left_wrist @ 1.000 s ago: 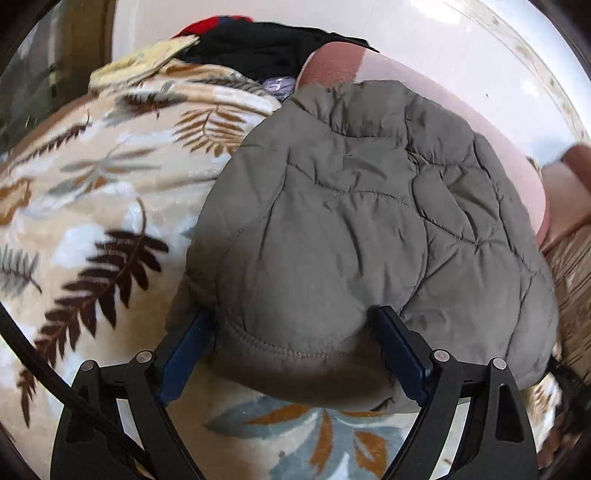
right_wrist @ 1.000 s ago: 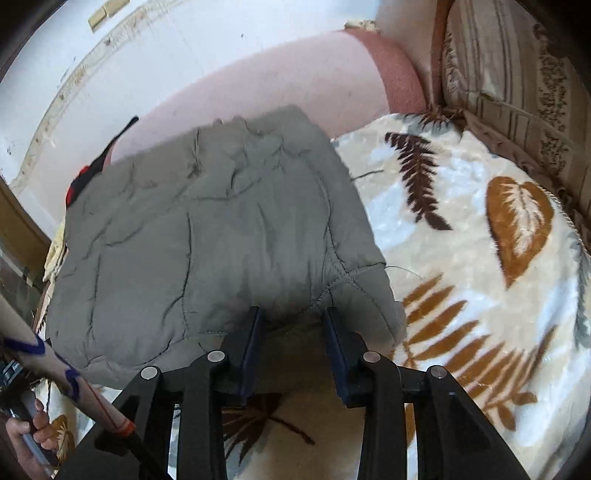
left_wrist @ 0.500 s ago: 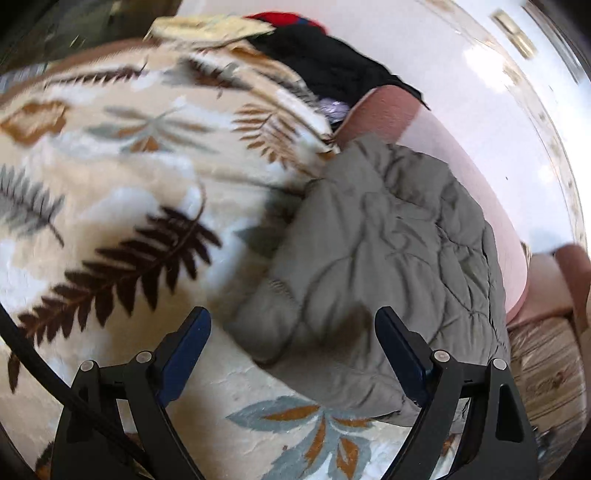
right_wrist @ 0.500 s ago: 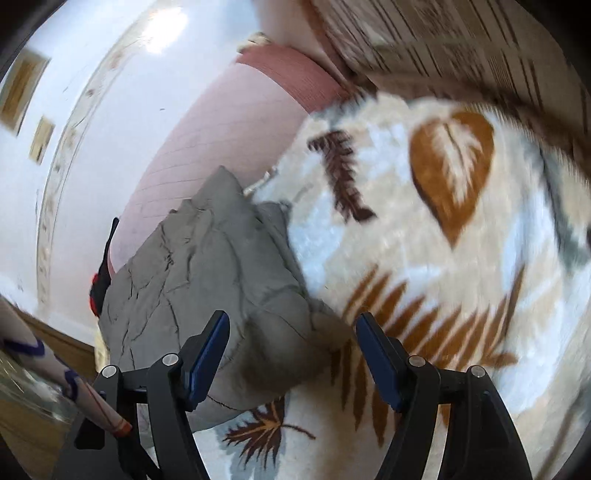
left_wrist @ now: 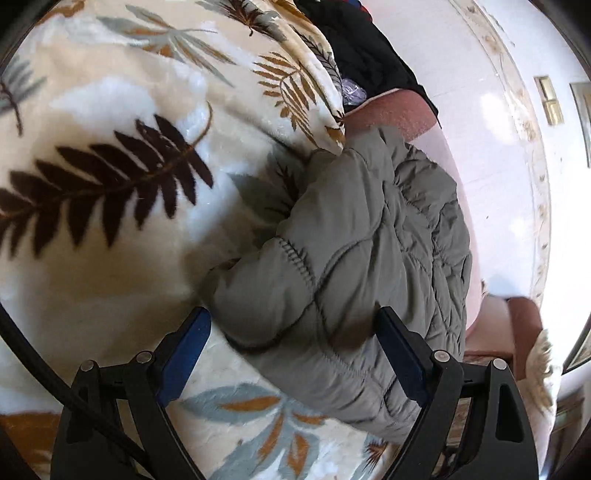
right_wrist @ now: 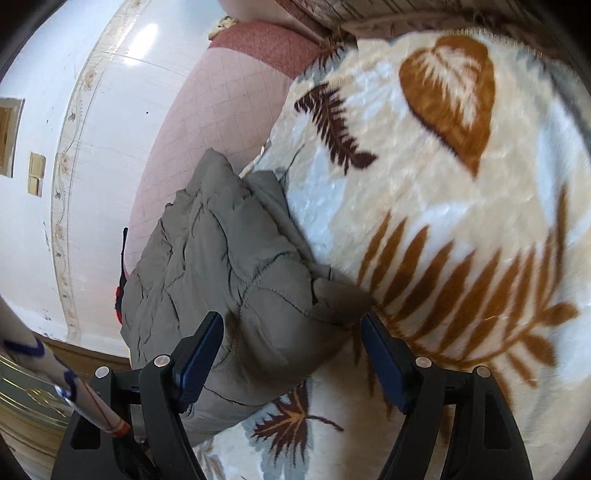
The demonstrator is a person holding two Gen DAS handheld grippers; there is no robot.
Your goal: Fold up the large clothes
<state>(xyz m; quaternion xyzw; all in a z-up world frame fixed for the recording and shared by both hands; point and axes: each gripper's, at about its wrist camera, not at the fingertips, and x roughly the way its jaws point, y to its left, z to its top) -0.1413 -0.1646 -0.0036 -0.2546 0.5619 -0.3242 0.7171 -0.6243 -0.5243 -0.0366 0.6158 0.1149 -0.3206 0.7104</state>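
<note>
A grey-green quilted jacket (left_wrist: 369, 258) lies folded in a thick bundle on a cream leaf-patterned blanket (left_wrist: 110, 266), close to the bed's edge. My left gripper (left_wrist: 295, 332) stands wide open just over the jacket's near corner. That corner bulges between the blue pads (left_wrist: 188, 347), which do not squeeze it. In the right wrist view the jacket (right_wrist: 229, 266) sits at lower left on the blanket (right_wrist: 461, 229). My right gripper (right_wrist: 291, 343) has its jaws opening, with the jacket's other near corner loose between them.
Dark and red clothes (left_wrist: 362, 48) are heaped at the far end of the bed. A pink sheet (right_wrist: 221, 122) hangs down the bed's side to a white tiled floor (left_wrist: 498, 166). A brown patterned cushion (right_wrist: 388, 11) borders the blanket. A pale rod with blue marks (right_wrist: 44, 362) crosses the lower left.
The right gripper's jaws, nearly closed on the jacket's hem, have spread wide and let it go. Both views have rolled and sunk toward the bed. The left jaws stayed wide.
</note>
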